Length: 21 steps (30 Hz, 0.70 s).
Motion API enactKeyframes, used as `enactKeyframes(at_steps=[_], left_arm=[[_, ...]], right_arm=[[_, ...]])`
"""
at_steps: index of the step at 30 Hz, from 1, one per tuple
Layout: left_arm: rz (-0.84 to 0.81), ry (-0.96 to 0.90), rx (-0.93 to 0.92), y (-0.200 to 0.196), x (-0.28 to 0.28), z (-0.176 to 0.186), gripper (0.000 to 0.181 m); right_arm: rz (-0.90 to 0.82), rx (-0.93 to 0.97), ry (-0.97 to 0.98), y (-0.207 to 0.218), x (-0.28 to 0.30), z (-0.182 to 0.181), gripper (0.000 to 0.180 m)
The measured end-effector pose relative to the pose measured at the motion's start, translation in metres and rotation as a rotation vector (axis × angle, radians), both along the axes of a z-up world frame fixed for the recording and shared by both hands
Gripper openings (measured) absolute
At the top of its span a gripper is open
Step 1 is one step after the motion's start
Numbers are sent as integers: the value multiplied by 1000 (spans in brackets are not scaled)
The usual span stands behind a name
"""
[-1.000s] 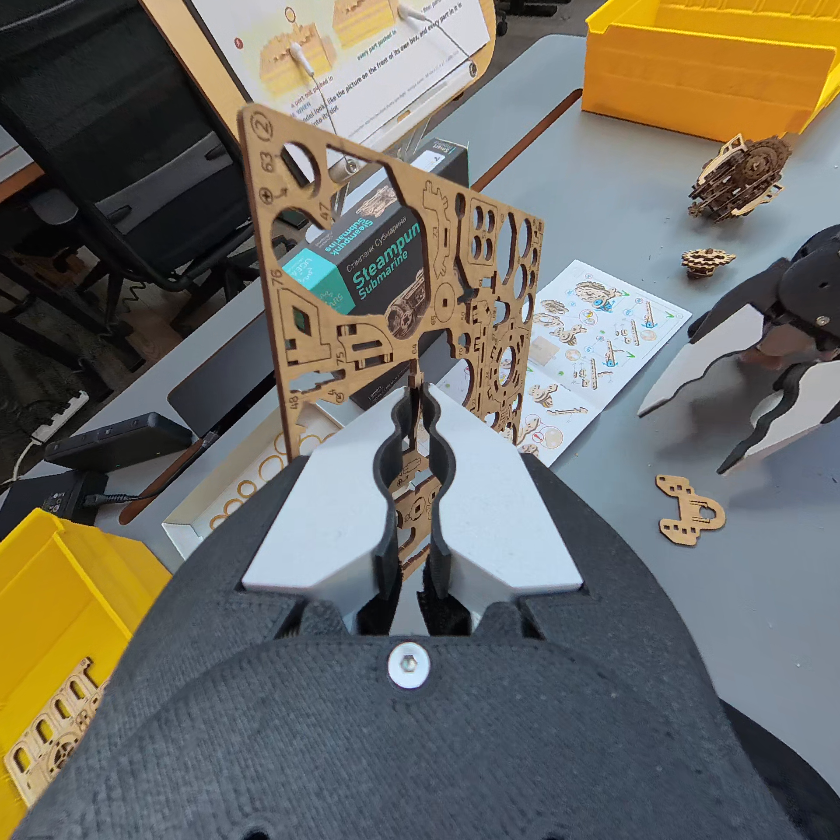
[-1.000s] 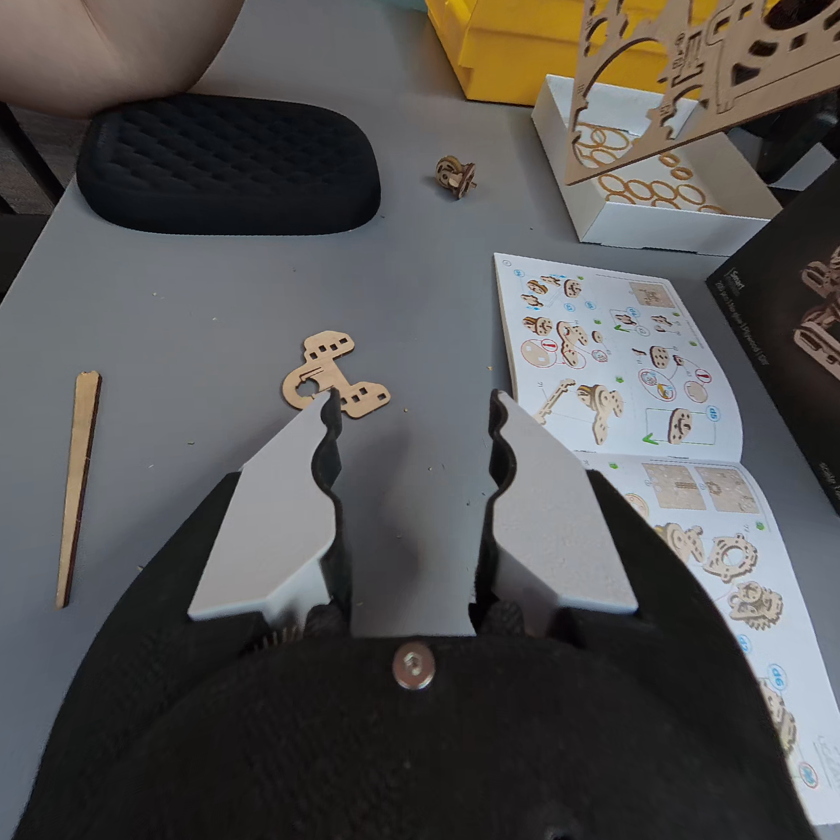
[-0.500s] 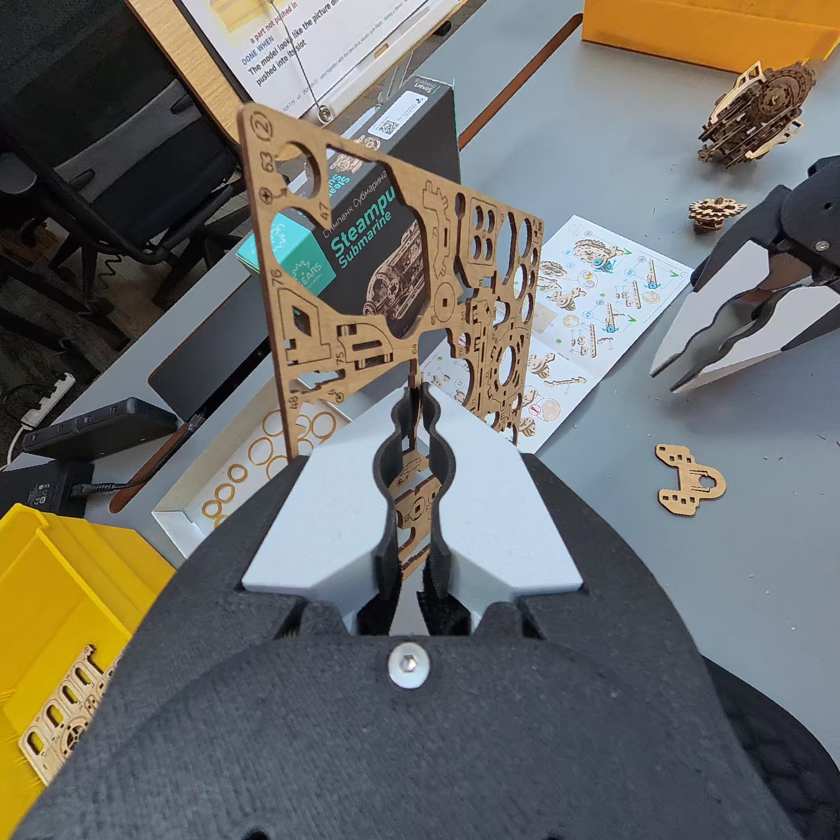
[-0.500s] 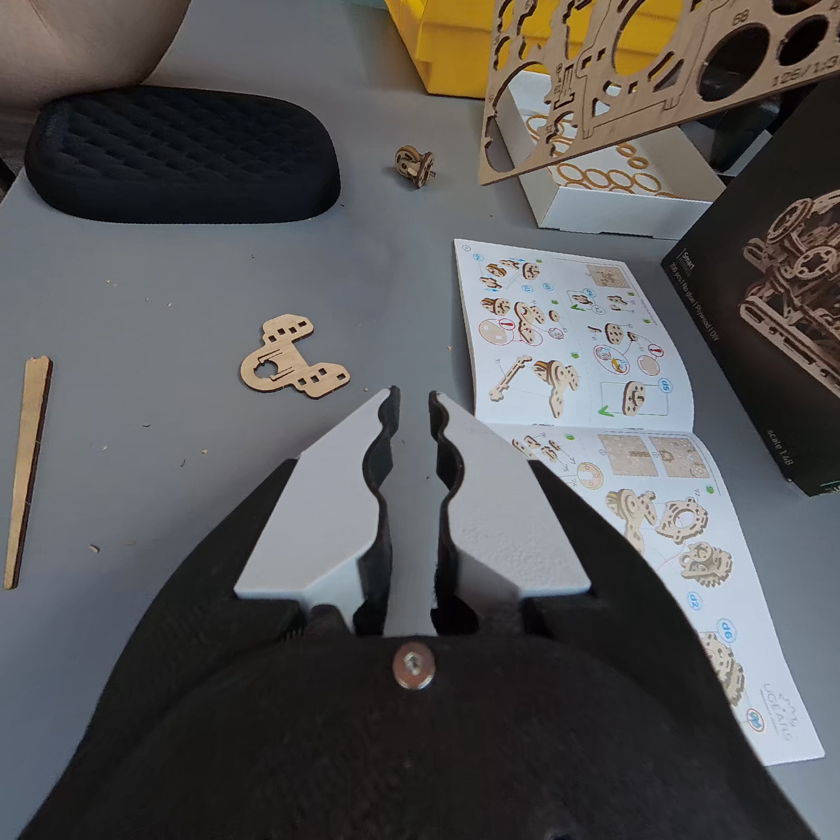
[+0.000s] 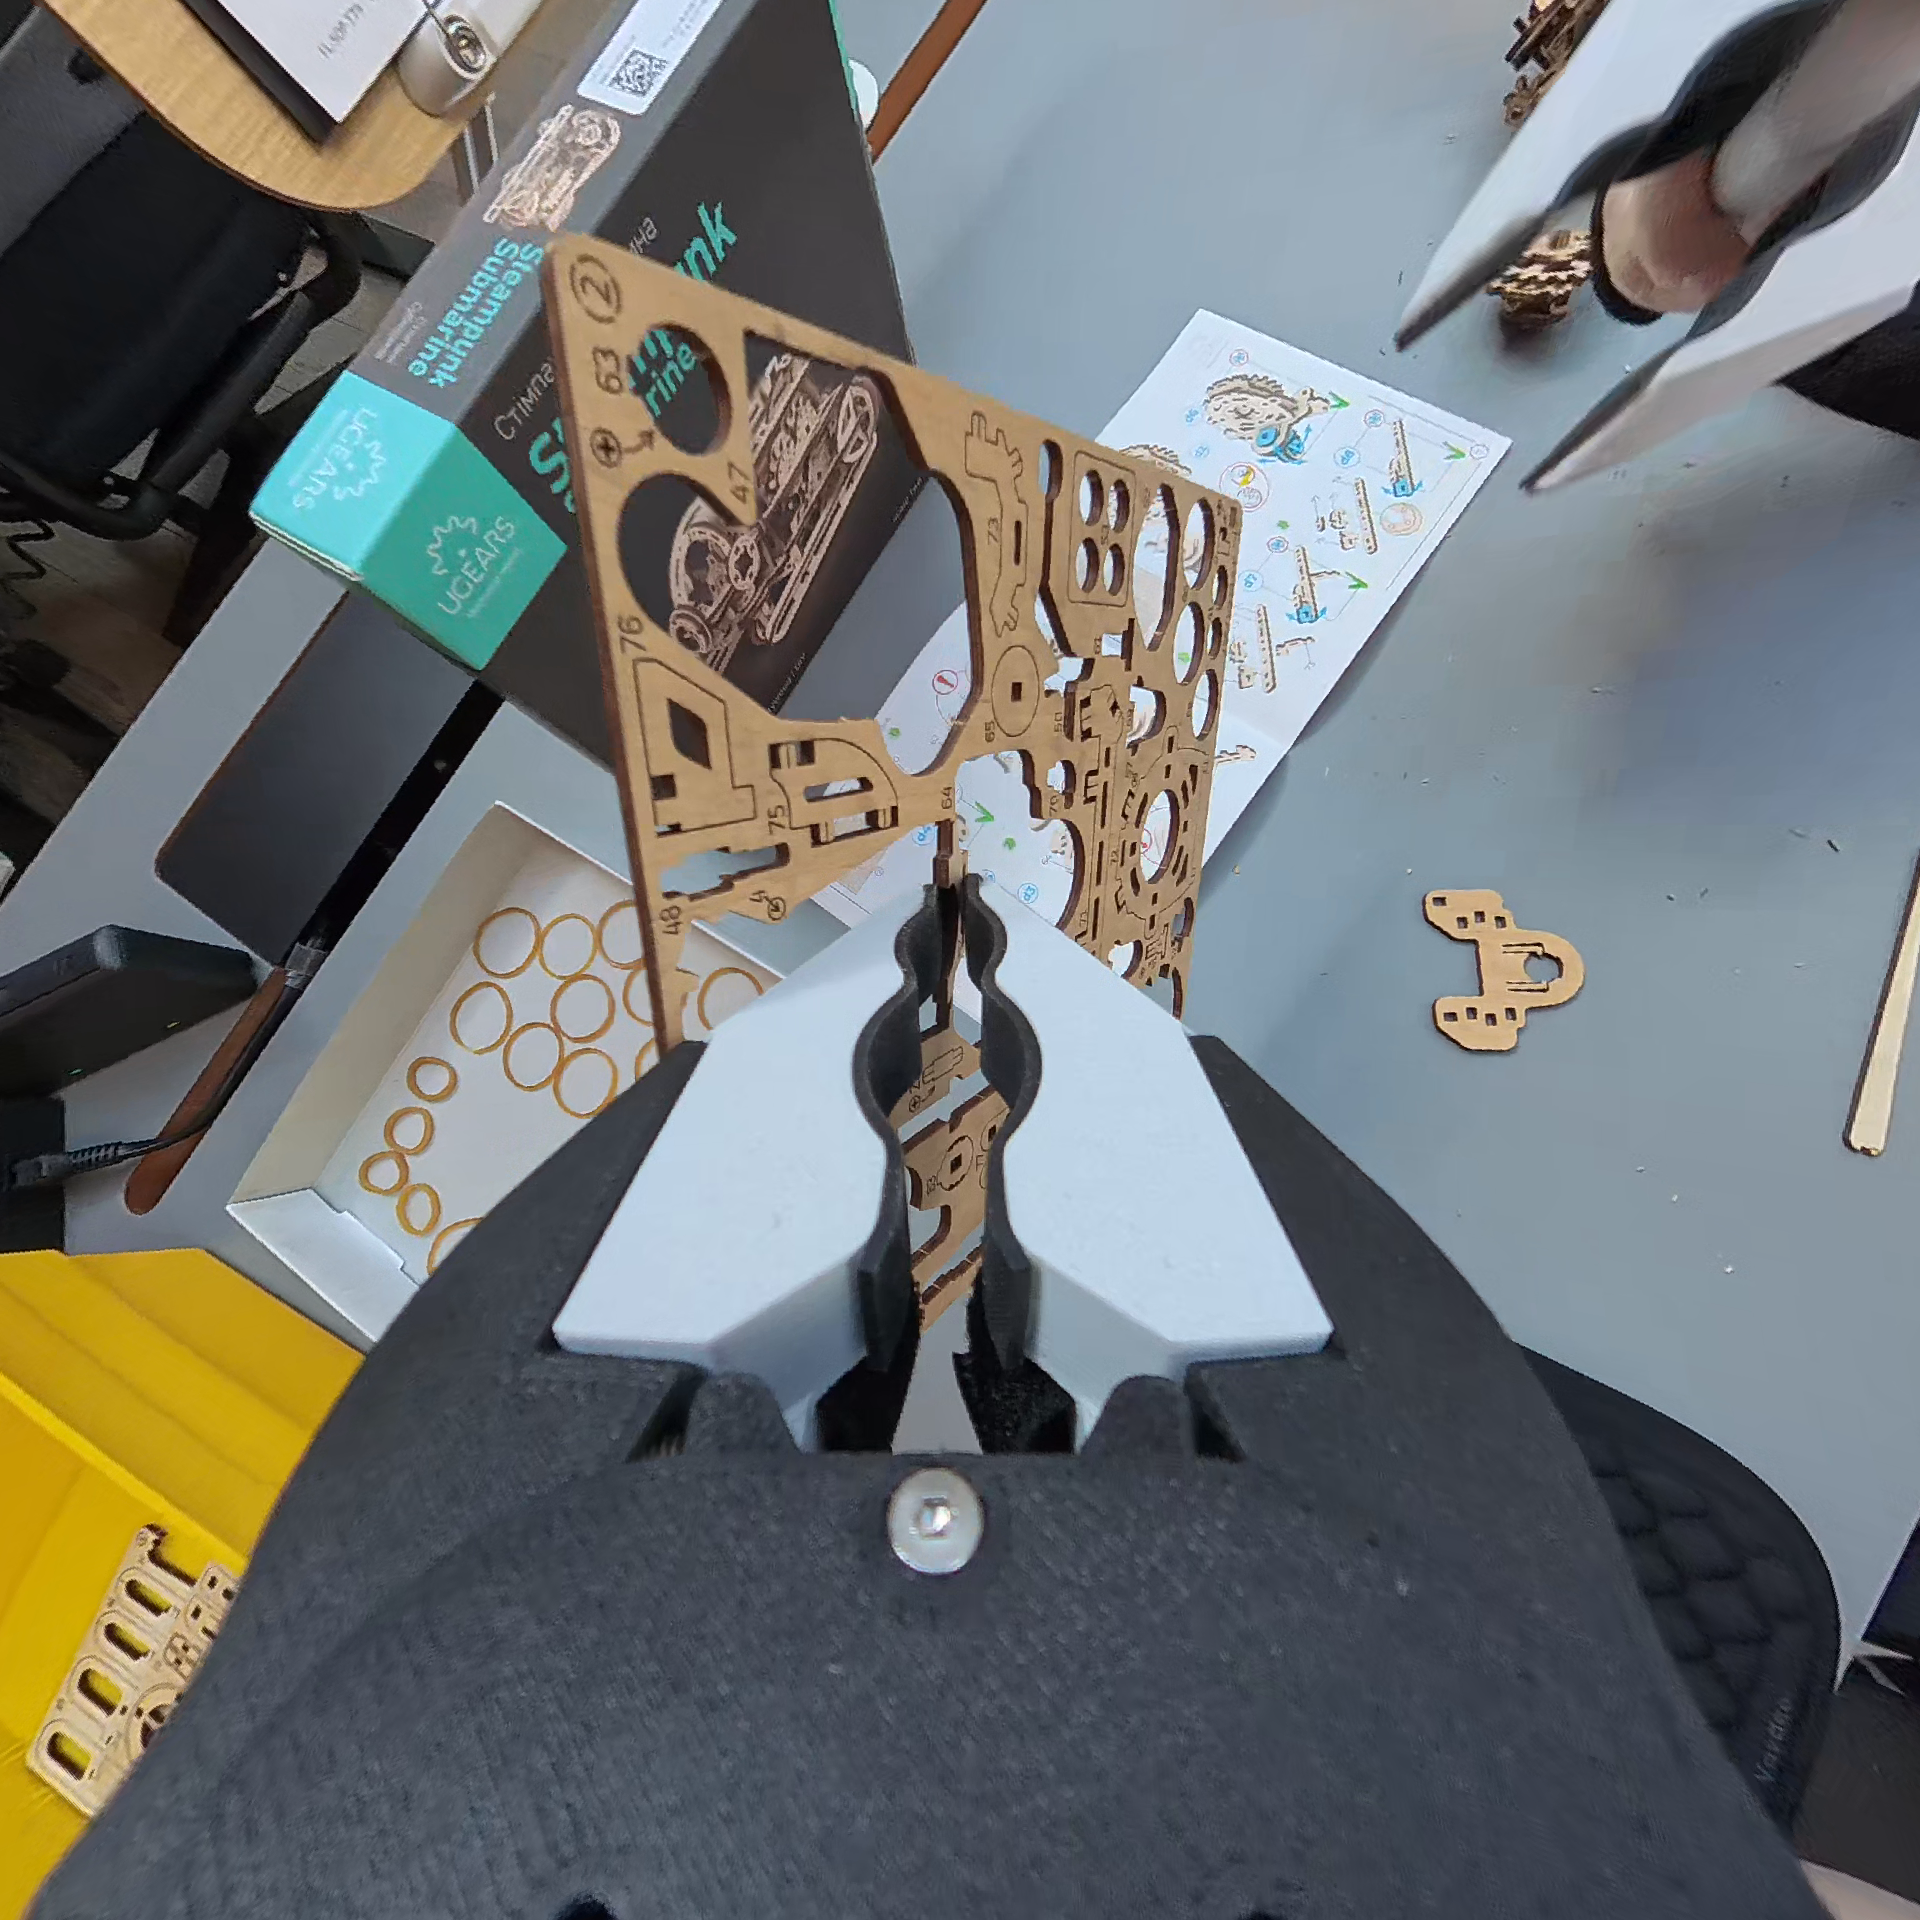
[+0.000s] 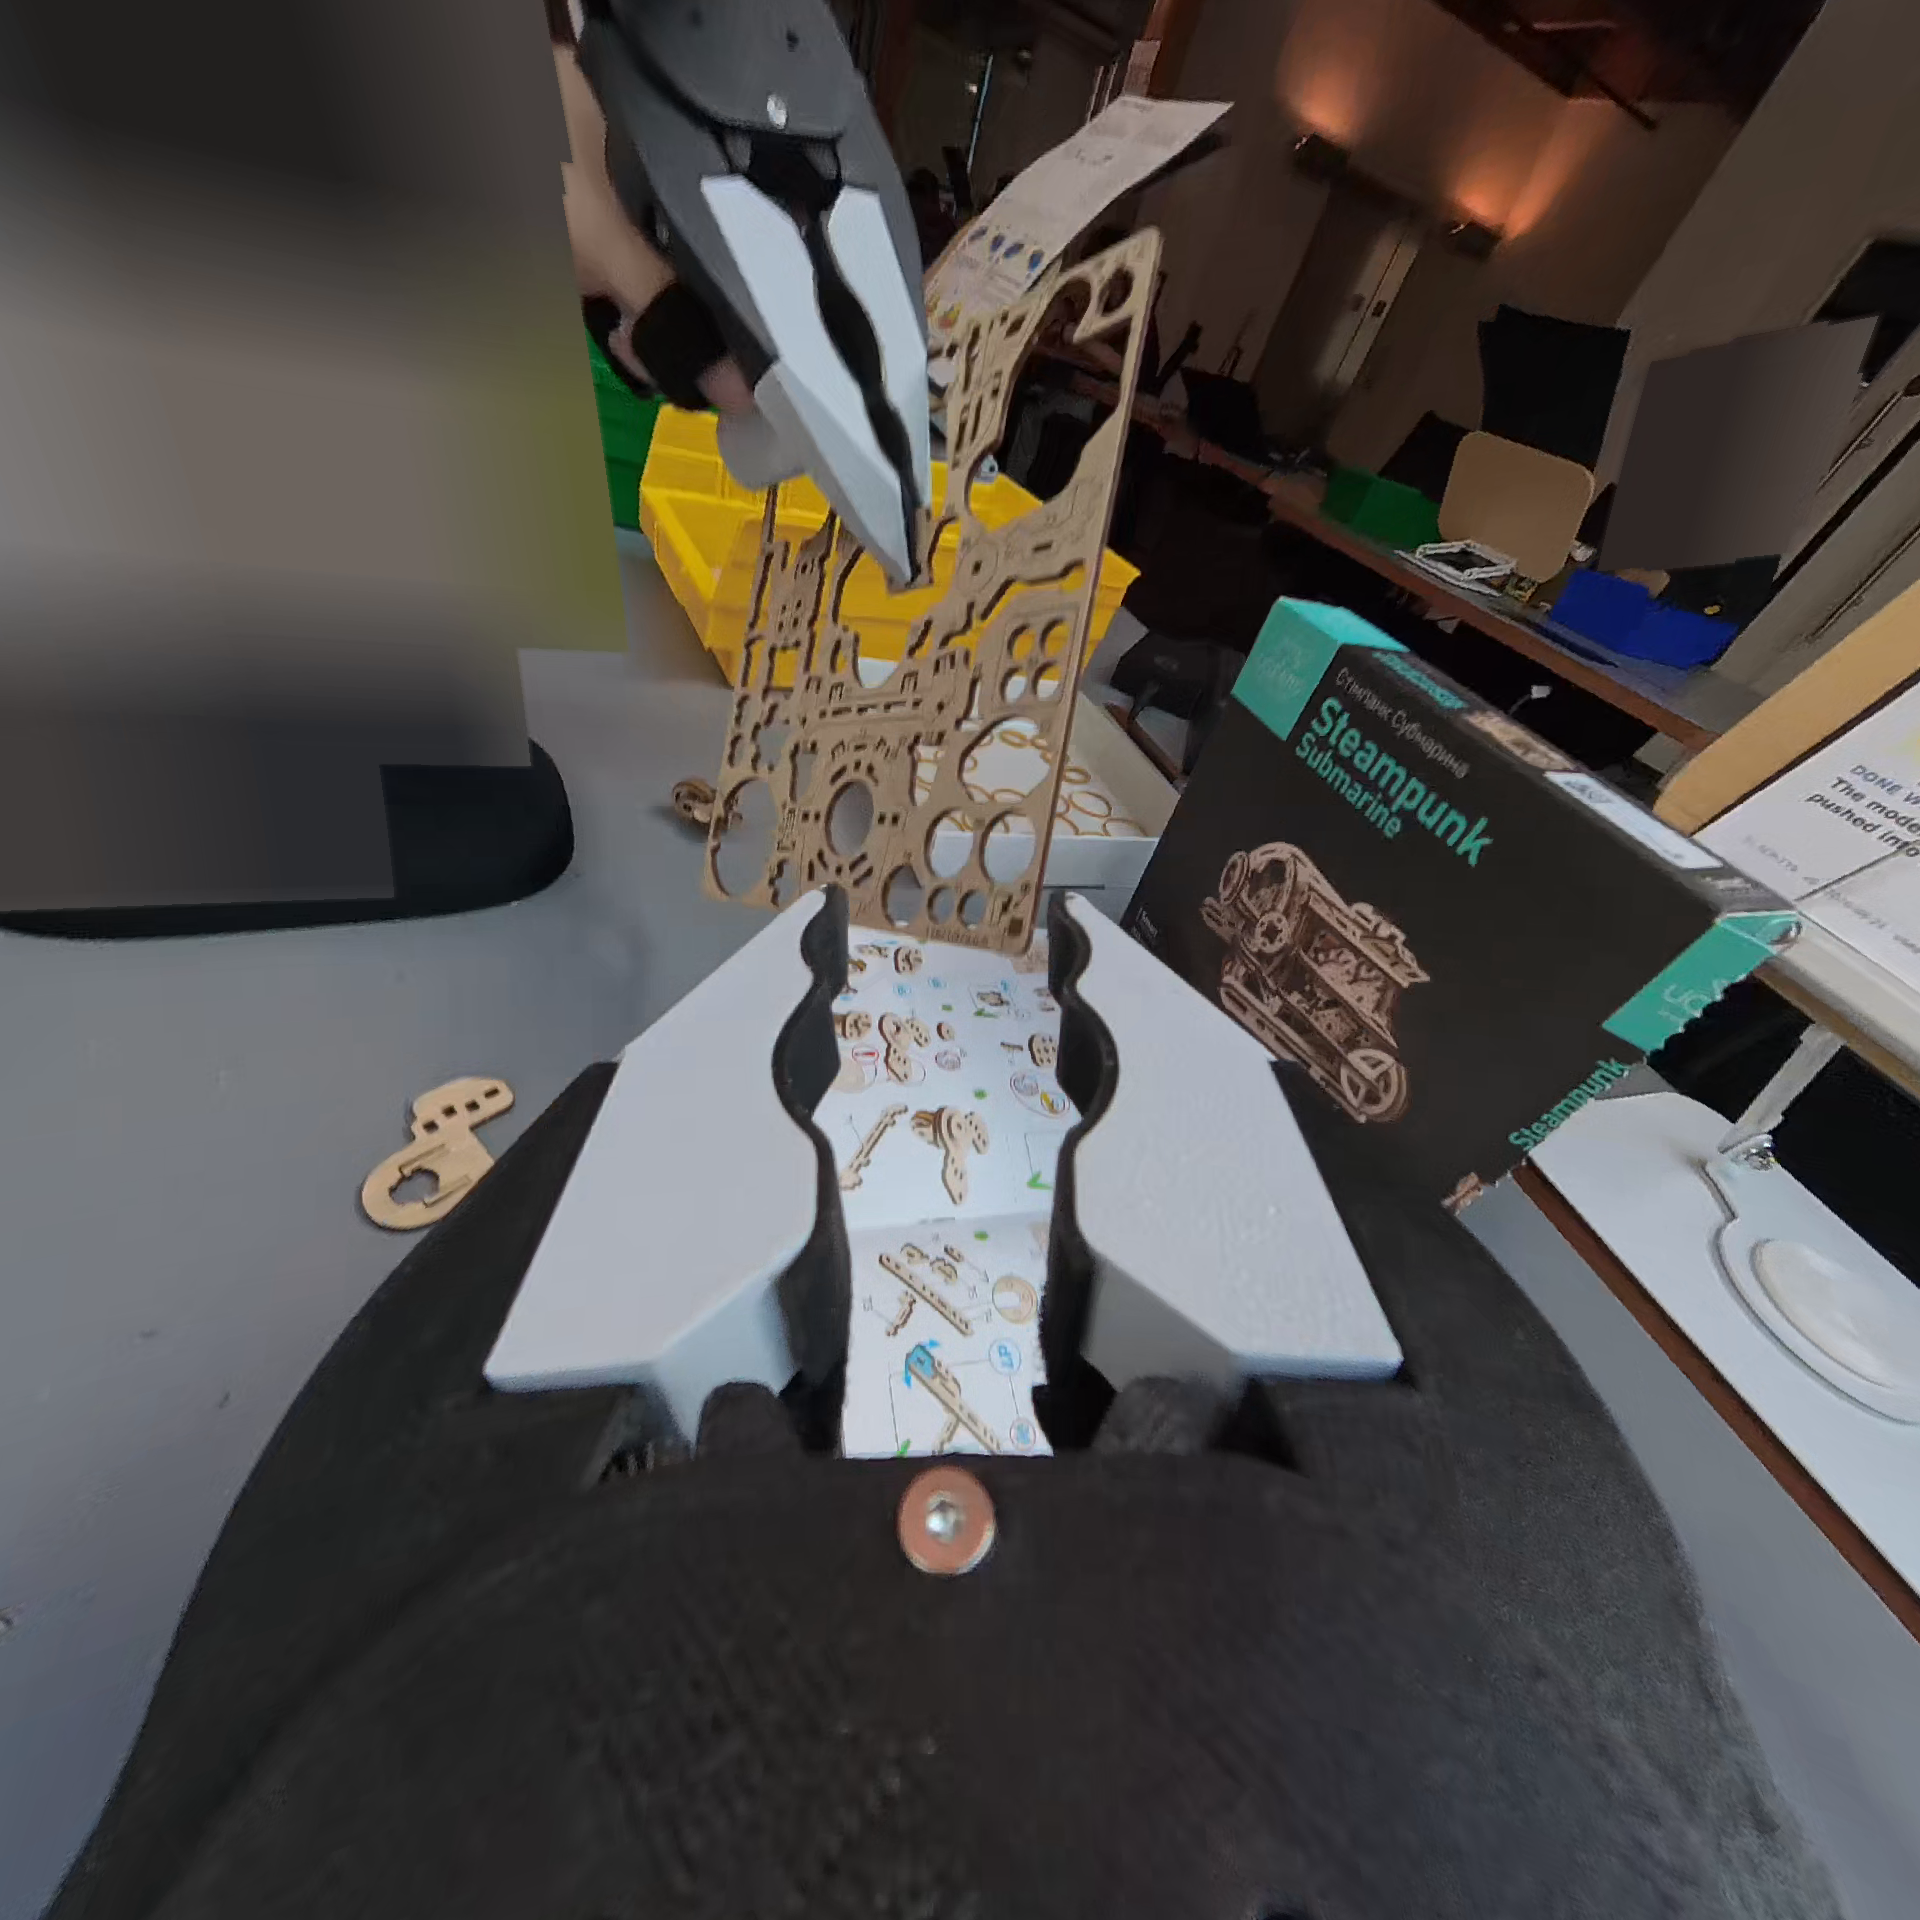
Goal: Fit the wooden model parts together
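Note:
My left gripper [image 5: 948, 894] is shut on the lower edge of a laser-cut wooden parts sheet [image 5: 717, 800] and holds it upright above the table. The right wrist view shows the same grip from the far side, with the left gripper [image 6: 904, 561] pinching the sheet [image 6: 904, 821] from above. My right gripper [image 6: 945, 914] is open and empty. Its fingertips sit just in front of the sheet's hanging edge and do not touch it. It shows blurred at the top right of the left wrist view [image 5: 1662, 260]. A loose wooden piece [image 5: 1507, 971] lies flat on the grey table [image 5: 1558, 727].
An open instruction leaflet [image 6: 935, 1091] lies under the grippers. A black and teal kit box [image 6: 1403, 883] leans at the right. There are also a white tray of rubber rings [image 5: 436, 1039], yellow bins [image 5: 104, 1455], a wooden stick [image 5: 1886, 1039] and a black pad [image 6: 488, 831]. My right gripper is the nearer one to the loose wooden piece [image 5: 1507, 971]: about 15 cm, against 20 cm. My right wrist view [image 6: 449, 1147] looks at it from another angle.
My right gripper closed nearly shut on nothing above the table, then opened again. It rose and turned from the table to face the sheet. The left gripper kept its grip and tilted the sheet.

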<state>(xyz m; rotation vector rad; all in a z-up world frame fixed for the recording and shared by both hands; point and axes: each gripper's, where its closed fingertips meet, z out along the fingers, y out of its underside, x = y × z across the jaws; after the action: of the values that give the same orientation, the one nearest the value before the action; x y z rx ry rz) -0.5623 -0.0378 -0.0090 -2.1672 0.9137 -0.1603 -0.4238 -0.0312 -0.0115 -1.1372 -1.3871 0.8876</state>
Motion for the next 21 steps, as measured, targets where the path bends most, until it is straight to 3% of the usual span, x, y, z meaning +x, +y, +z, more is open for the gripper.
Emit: enactKeyframes(at_steps=[3,5,14,17,18,21], left_arm=[[-26,9,-10,-3,8,-3,1],[-39,14,-12,-4,13,-3,1],[-68,4,-17,-9,25,-5,1],[-92,-30,-13,-9,33,-2,1],[-90,-36,-11,-8,35,-2,2],[-64,-42,17,0,33,0,9]], right_arm=[[41,-114,36,1,-14,40,40],[53,-170,-38,8,-30,47,46],[222,-391,-225,9,-86,27,46],[268,-419,-284,3,-87,10,27],[335,-442,-276,-5,-84,12,4],[336,-498,-273,-1,-80,11,0]])
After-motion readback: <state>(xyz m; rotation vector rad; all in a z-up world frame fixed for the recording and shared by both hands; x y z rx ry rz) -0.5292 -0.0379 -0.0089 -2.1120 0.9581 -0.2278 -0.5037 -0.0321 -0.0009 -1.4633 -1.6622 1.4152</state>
